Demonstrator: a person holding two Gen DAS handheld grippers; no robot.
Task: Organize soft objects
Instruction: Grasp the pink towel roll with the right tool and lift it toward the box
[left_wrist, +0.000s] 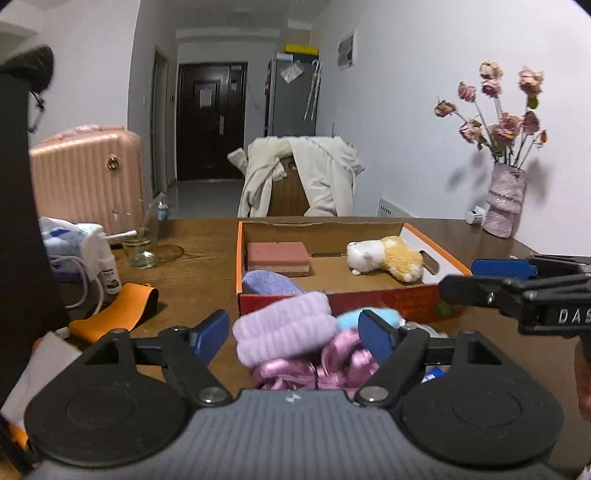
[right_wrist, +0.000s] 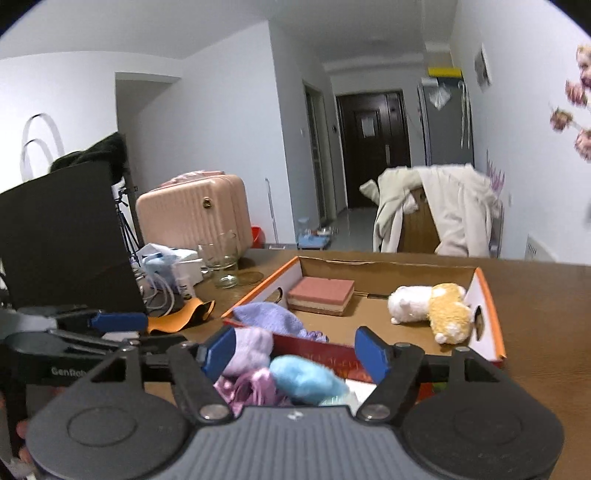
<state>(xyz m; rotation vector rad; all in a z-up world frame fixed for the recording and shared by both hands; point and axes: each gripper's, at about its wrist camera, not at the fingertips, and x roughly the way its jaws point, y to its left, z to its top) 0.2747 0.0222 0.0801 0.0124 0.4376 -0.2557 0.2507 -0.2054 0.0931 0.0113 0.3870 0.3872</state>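
Left gripper (left_wrist: 293, 334) spread, empty; right gripper (right_wrist: 295, 350) likewise. Lilac towel roll (left_wrist: 282, 328), pink scrunchies (left_wrist: 332, 363), blue plush (right_wrist: 306, 378) piled before cardboard box (left_wrist: 436, 254). Step: between placements. Next: pinch one pile item, transfer into box beside sponge (left_wrist: 279, 256).

Soft pile (left_wrist: 295, 339) before box wall (left_wrist: 369, 299)
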